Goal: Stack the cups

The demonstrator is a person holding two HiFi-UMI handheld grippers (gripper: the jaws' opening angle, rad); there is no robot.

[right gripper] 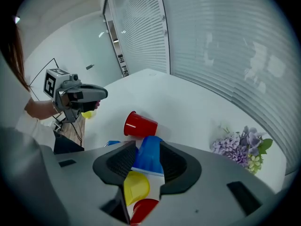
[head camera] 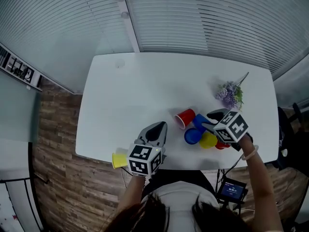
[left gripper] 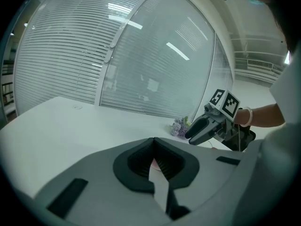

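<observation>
Near the front right corner of the white table [head camera: 145, 81], the right gripper [right gripper: 148, 144] is pointing steeply down with its jaws standing apart. A blue cup [right gripper: 148, 160] is lying framed between them. The pads are not visibly pressing on it, so I am judging it not yet gripped. That cup's long axis is running along the gripper's own line, with the narrow base pointing toward the far edge and the wide rim facing the front edge, so a straight descent seems to be what the next move is calling for. It is looking glossy and thin-walled, probably plastic.

Nearer the front edge, a yellow cup [right gripper: 136, 186] and a red cup [right gripper: 143, 210] are crowding it, and a tipped red cup [right gripper: 139, 125] is lying just beyond. The left gripper [left gripper: 154, 147] is hovering well apart over the front edge, jaws together on nothing, with a second yellow cup [head camera: 119, 159] just beside it. That is leaving the right hand much the nearer.
</observation>
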